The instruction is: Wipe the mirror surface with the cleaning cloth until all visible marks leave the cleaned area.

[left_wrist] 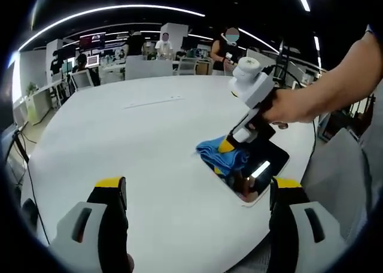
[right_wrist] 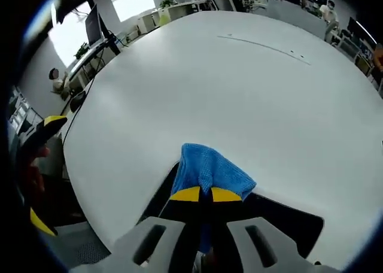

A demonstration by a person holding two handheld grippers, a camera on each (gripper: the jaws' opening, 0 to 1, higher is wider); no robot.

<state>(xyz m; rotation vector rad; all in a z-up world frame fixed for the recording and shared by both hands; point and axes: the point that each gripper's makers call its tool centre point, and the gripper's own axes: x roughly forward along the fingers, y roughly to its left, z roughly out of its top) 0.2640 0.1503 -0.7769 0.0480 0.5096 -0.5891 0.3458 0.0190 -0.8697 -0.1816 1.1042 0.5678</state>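
A blue cleaning cloth (left_wrist: 222, 154) lies bunched on the far end of a dark rectangular mirror (left_wrist: 263, 168) near the right edge of the white table (left_wrist: 149, 141). My right gripper (left_wrist: 228, 145), held by a hand, presses down on the cloth with its yellow tips. In the right gripper view its jaws are shut on the blue cloth (right_wrist: 209, 168), which rests on the mirror (right_wrist: 287, 219); the right gripper (right_wrist: 206, 194) shows its tips together. My left gripper (left_wrist: 197, 186) hovers open above the table's near edge, holding nothing.
The round white table (right_wrist: 239, 93) stretches wide and bare beyond the mirror. Desks, chairs, monitors and several people (left_wrist: 227, 48) stand in the background office. The mirror lies close to the table's edge. My left gripper's yellow tip (right_wrist: 51, 124) shows at the left.
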